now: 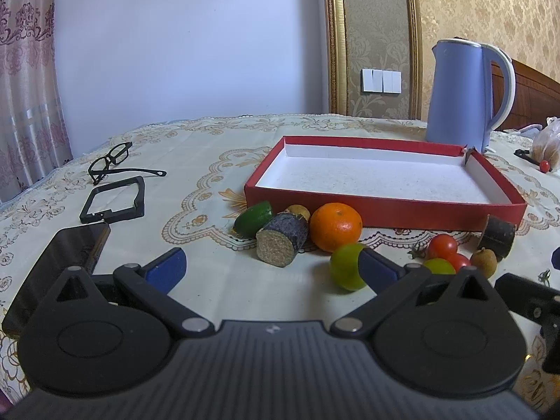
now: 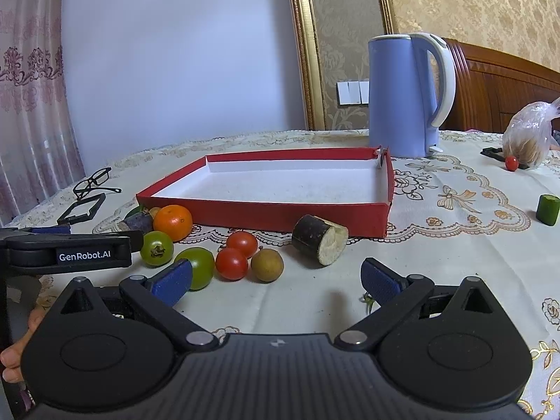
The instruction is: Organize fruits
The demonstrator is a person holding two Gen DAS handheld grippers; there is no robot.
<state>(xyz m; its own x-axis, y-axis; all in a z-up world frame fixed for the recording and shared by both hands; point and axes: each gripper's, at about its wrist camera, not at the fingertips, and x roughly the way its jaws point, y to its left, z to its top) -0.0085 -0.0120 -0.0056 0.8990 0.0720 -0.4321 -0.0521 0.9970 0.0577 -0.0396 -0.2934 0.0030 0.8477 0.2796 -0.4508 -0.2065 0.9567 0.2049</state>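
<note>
An empty red tray (image 1: 385,211) with a white inside lies mid-table. Along its front wall sit an orange (image 1: 335,225), a cut sugarcane piece (image 1: 281,241), a green fruit (image 1: 252,223) and a small brown longan (image 1: 298,211). My left gripper (image 1: 273,269) is open, its right pad beside a round green fruit (image 1: 344,267). My right gripper (image 2: 276,281) is open and holds nothing. Ahead of it lie two tomatoes (image 2: 236,253), a longan (image 2: 267,265), green fruits (image 2: 196,267) and a second sugarcane piece (image 2: 320,239).
A blue kettle (image 2: 402,98) stands behind the tray. Glasses (image 1: 110,161), a black frame (image 1: 113,199) and a phone (image 1: 59,262) lie at the left. At the right are a green cut piece (image 2: 547,209), a cherry tomato (image 2: 511,162) and a plastic bag (image 2: 528,143).
</note>
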